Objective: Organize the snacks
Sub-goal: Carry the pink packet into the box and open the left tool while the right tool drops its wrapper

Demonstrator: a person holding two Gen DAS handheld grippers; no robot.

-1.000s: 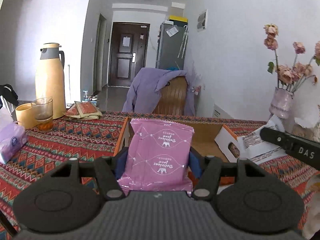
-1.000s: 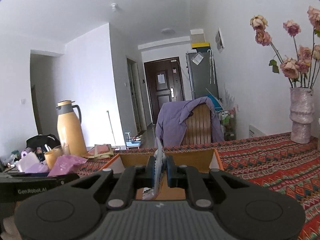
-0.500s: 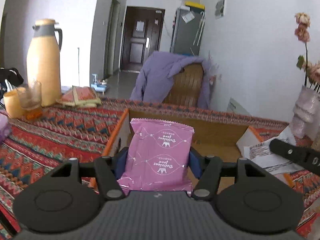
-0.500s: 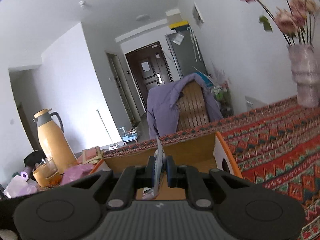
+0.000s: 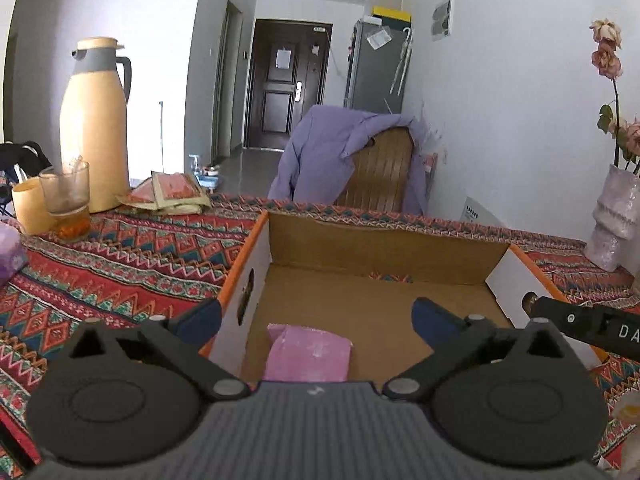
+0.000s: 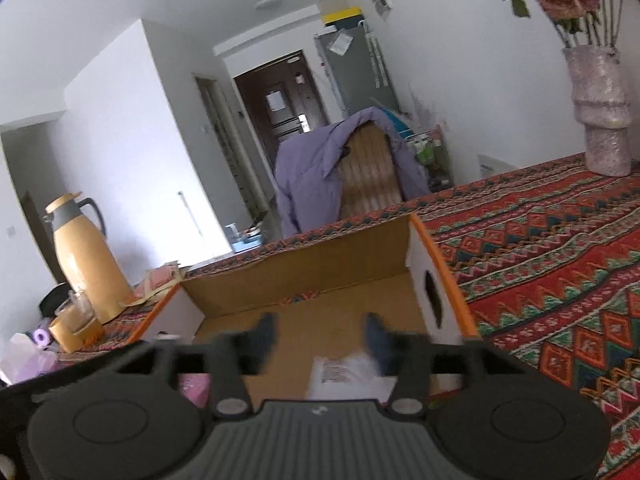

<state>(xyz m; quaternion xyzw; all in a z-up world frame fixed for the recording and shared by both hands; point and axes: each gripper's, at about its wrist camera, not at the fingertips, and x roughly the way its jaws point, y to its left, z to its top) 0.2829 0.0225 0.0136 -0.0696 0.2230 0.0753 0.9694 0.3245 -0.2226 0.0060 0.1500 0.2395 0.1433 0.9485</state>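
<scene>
An open cardboard box (image 5: pixel 384 256) with orange rims sits on the patterned tablecloth. A pink snack packet (image 5: pixel 308 354) lies on the box floor just below my left gripper (image 5: pixel 316 316), which is open and empty above the box's near left part. In the right wrist view my right gripper (image 6: pixel 320 334) is open and blurred over the same box (image 6: pixel 304 276). A white snack packet (image 6: pixel 346 374) lies in the box beneath it. The pink packet (image 6: pixel 194 388) shows at the lower left there.
A yellow thermos (image 5: pixel 94 124), a glass of tea (image 5: pixel 66 200) and a yellow cup (image 5: pixel 30 210) stand at the left. Flat packets (image 5: pixel 168 194) lie behind them. A vase of dried flowers (image 6: pixel 598 112) stands at the right. A chair with a purple jacket (image 5: pixel 352 160) is behind the table.
Both grippers have opened. The pink packet has dropped from the left gripper into the box and the white packet from the right gripper. Both grippers moved over the box.
</scene>
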